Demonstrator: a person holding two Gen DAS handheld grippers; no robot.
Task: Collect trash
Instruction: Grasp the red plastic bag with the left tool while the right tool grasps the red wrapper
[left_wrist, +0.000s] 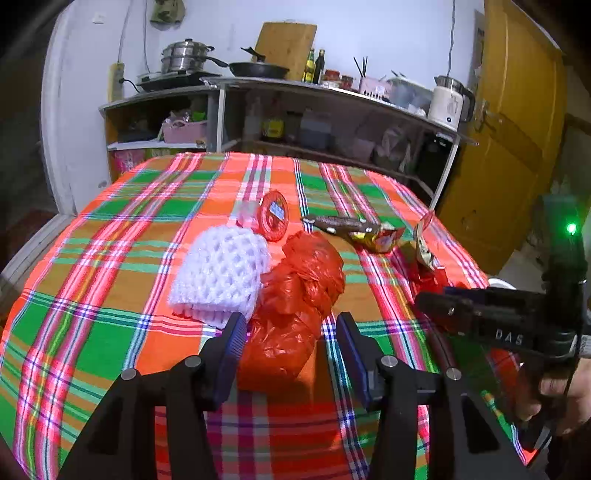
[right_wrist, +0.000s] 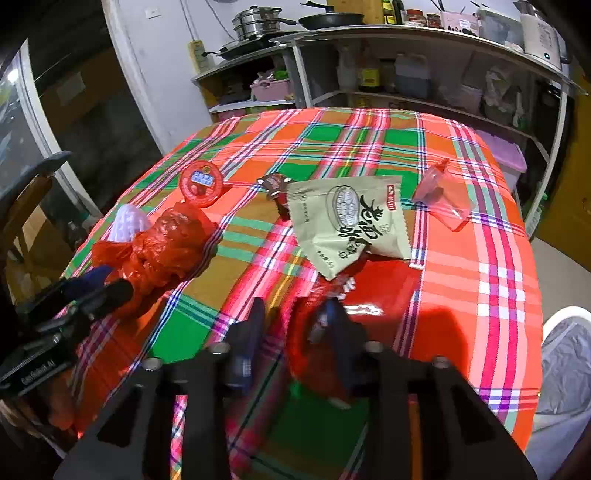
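While litter lies strewn over the plaid tablecloth (left_wrist: 110, 229), pickup under way on two fronts: left gripper (left_wrist: 291, 332) spread wide around the crumpled red plastic bag (left_wrist: 299, 295), pads apparently not yet pressing; right gripper (right_wrist: 295, 317) narrowed onto a red wrapper (right_wrist: 317, 332) near the table's front edge. Beyond, untouched, white foam netting (left_wrist: 221, 273), red round lid (left_wrist: 275, 216), beige snack packet (right_wrist: 351, 218). Next, probably: squeezing the bag, lifting both away.
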